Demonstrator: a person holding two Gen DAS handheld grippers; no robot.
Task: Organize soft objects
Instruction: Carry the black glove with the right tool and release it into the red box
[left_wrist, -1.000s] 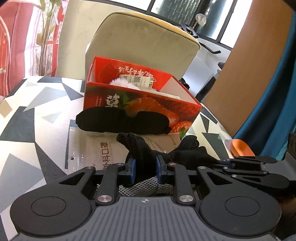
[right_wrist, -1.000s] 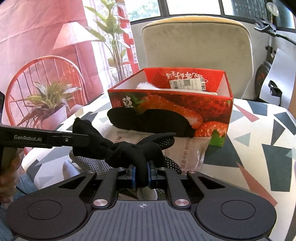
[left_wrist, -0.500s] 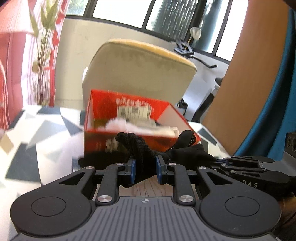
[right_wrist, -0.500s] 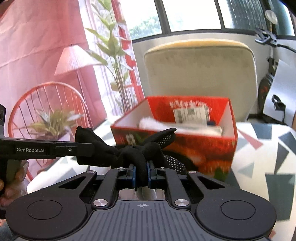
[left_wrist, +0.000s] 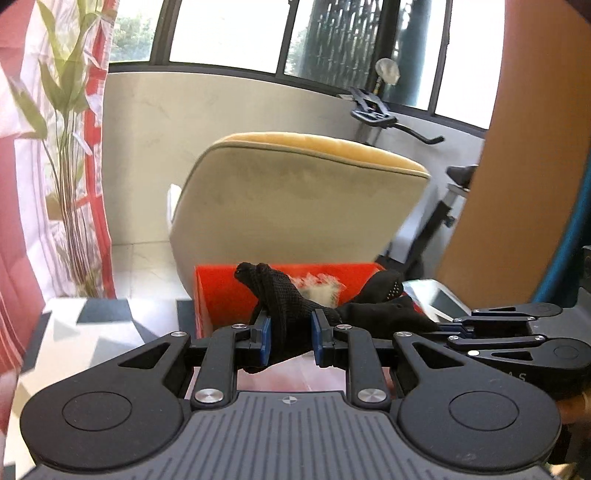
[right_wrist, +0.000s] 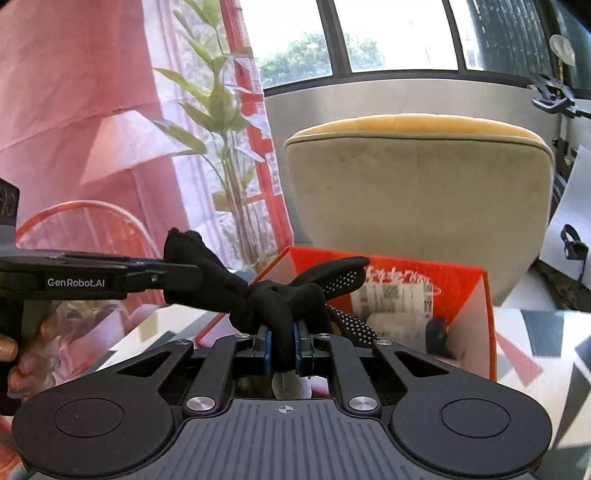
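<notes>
Both grippers carry one black glove (left_wrist: 291, 306) between them, lifted clear of the tabletop (left_wrist: 92, 332) and held just in front of the red box (left_wrist: 221, 291), which stands toward the tabletop's far edge before the chair (left_wrist: 295, 206). The left gripper (left_wrist: 291, 330) has its jaws nearly closed on the glove's knitted cuff end; the right gripper (right_wrist: 283, 345) has its jaws drawn tight on the bunched middle, with a dotted glove finger (right_wrist: 340, 273) poking out toward the box.

We judge the step in hand to be carrying the glove over the near wall of the box and setting it inside, beside the white fluffy item (left_wrist: 321, 291) already there. To do this well, we would keep both grips firm until the whole glove has passed the rim, keep the two hands level with one another so the cloth does not twist, lower it into the open part of the box, and only then part the jaws, one gripper after the other, so no finger catches on the wall.

Both grippers point forward and somewhat downward toward the box. In the right view, the left gripper reaches in from the left, a hand (right_wrist: 22, 354) around its handle.
</notes>
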